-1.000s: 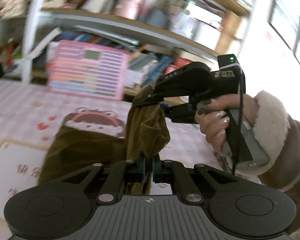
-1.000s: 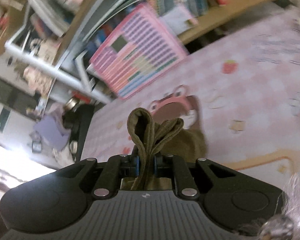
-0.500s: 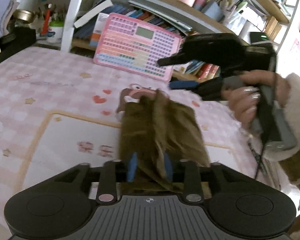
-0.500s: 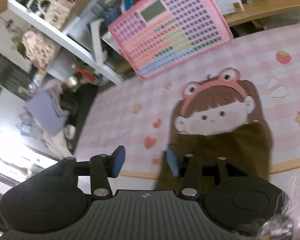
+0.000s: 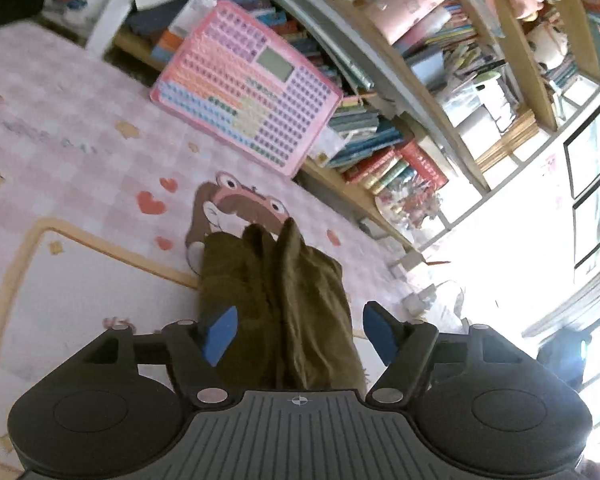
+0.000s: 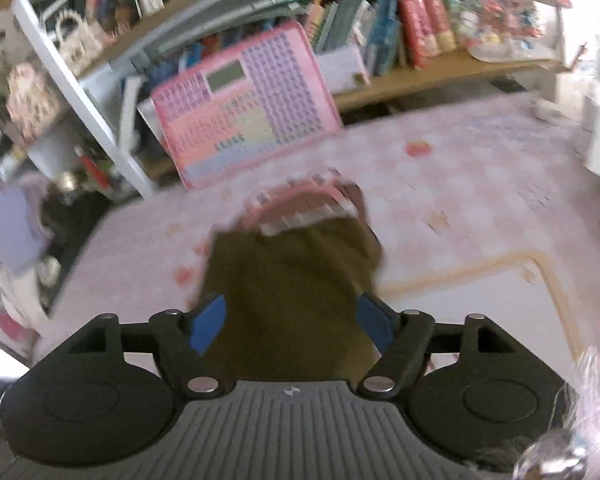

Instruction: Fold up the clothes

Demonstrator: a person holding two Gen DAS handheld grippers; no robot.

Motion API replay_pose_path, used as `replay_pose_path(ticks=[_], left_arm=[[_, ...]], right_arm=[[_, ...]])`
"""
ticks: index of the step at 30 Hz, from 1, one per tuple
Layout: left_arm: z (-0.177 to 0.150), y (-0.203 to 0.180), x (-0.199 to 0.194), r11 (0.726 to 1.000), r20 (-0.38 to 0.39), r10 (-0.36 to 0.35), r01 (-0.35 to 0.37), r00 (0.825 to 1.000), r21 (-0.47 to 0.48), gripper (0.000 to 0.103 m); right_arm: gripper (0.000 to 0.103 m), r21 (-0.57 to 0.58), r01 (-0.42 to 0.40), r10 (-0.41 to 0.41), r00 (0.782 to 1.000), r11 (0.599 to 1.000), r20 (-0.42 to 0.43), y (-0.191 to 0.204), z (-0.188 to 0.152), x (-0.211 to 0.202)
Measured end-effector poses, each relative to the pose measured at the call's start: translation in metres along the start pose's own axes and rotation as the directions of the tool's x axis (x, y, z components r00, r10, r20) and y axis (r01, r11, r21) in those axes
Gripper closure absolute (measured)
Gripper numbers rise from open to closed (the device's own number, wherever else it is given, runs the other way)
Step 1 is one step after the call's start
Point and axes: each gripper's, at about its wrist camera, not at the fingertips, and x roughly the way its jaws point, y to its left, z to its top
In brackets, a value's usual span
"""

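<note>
The olive-brown garment (image 5: 276, 300) lies bunched on the pink checked desk (image 5: 72, 160), over the frog cartoon print. The left gripper (image 5: 298, 334) and right gripper (image 6: 290, 322) are both opening, pads off the cloth. Best to clear the ridged folds fully before regrasping an edge.

An olive-brown garment (image 5: 284, 300) lies folded into a narrow bundle on a pink checked surface (image 5: 60, 128). Two raised creases run along its top in the left wrist view. Its far end covers the lower part of a cartoon face (image 5: 236, 204) printed on the surface; its near end is hidden below the frame.
</note>
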Motion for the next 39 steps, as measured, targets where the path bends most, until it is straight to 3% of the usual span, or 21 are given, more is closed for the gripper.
replay_pose_path(ticks=[4, 7, 9, 10, 12, 15, 17, 19, 21, 25, 26, 30, 31, 32, 33, 34, 36, 38, 39], left_arm=[[0.001, 0.000, 0.029, 1.000, -0.064, 0.028, -0.029, 0.998, -0.007, 0.036], [-0.002, -0.002, 0.044, 0.999, -0.107, 0.039, -0.038, 0.993, 0.013, 0.074], [-0.006, -0.004, 0.047, 0.998, -0.110, 0.039, -0.034, 0.993, 0.044, 0.087], [-0.008, -0.003, 0.046, 0.998, -0.104, 0.030, -0.025, 0.994, 0.050, 0.100], [-0.009, -0.007, 0.033, 0.996, -0.051, 0.003, 0.002, 0.999, 0.093, 0.103], [-0.010, -0.022, 0.001, 0.980, 0.068, -0.050, 0.036, 0.996, 0.197, 0.103], [-0.009, -0.019, -0.009, 0.982, 0.097, -0.003, -0.016, 0.995, 0.188, 0.103], [-0.008, -0.001, -0.004, 0.989, 0.070, 0.082, -0.090, 0.994, 0.118, 0.103], [-0.008, 0.010, 0.002, 0.992, 0.031, 0.113, -0.115, 0.993, 0.059, 0.100], [-0.009, 0.007, 0.013, 0.997, -0.031, 0.056, -0.054, 0.998, 0.051, 0.050], [-0.010, 0.004, 0.017, 0.998, -0.045, 0.042, -0.040, 0.998, 0.055, 0.047], [-0.018, -0.001, 0.039, 0.997, -0.126, 0.044, -0.035, 0.991, 0.075, 0.049], [-0.020, -0.001, 0.044, 0.995, -0.140, 0.062, -0.050, 0.988, 0.083, 0.055], [-0.023, -0.002, 0.048, 0.994, -0.153, 0.076, -0.063, 0.985, 0.089, 0.076], [-0.024, 0.000, 0.049, 0.995, -0.167, 0.075, -0.064, 0.983, 0.073, 0.090], [-0.025, 0.000, 0.049, 0.996, -0.175, 0.072, -0.062, 0.982, 0.062, 0.093], [-0.026, -0.012, 0.036, 0.994, -0.124, 0.040, -0.028, 0.992, 0.101, 0.094], [-0.028, -0.033, 0.018, 0.978, -0.057, 0.007, 0.005, 0.998, 0.208, 0.094], [-0.028, -0.036, 0.014, 0.975, -0.039, 0.017, -0.008, 0.999, 0.223, 0.094]], right_arm=[[0.030, 0.072, 0.033, -0.030, 0.999, 0.997, -0.040, -0.007, -0.028, 0.006], [0.030, 0.077, 0.051, -0.045, 0.996, 0.996, -0.073, -0.003, -0.040, 0.014], [0.030, 0.070, 0.057, -0.051, 0.994, 0.996, -0.094, -0.001, -0.046, 0.019], [0.030, 0.068, 0.063, -0.056, 0.993, 0.996, -0.102, 0.000, -0.048, 0.021], [0.030, 0.067, 0.071, -0.063, 0.992, 0.995, -0.114, 0.000, -0.050, 0.025], [0.030, 0.056, 0.068, -0.061, 0.991, 0.996, -0.121, 0.003, -0.050, 0.028], [0.030, 0.039, 0.064, -0.059, 0.990, 0.997, -0.127, 0.006, -0.051, 0.029], [0.030, 0.029, 0.064, -0.059, 0.989, 0.998, -0.135, 0.006, -0.051, 0.032], [0.030, 0.027, 0.064, -0.059, 0.988, 0.998, -0.144, 0.005, -0.051, 0.034], [0.029, 0.033, 0.059, -0.054, 0.986, 0.998, -0.156, 0.002, -0.051, 0.036], [0.029, 0.036, 0.059, -0.052, 0.986, 0.998, -0.161, 0.001, -0.052, 0.037], [0.029, 0.039, 0.059, -0.052, 0.985, 0.997, -0.166, -0.001, -0.053, 0.035], [0.029, 0.039, 0.060, -0.053, 0.984, 0.997, -0.168, -0.001, -0.053, 0.035], [0.029, 0.040, 0.061, -0.054, 0.984, 0.997, -0.170, -0.001, -0.053, 0.035], [0.029, 0.041, 0.062, -0.054, 0.984, 0.997, -0.172, -0.002, -0.054, 0.035], [0.029, 0.042, 0.063, -0.055, 0.983, 0.997, -0.174, -0.003, -0.054, 0.035], [0.029, 0.040, 0.063, -0.055, 0.982, 0.997, -0.181, -0.002, -0.055, 0.035], [0.028, 0.035, 0.048, -0.041, 0.985, 0.998, -0.170, -0.002, -0.055, 0.032], [0.028, 0.029, 0.041, -0.036, 0.986, 0.999, -0.160, -0.001, -0.054, 0.030]])
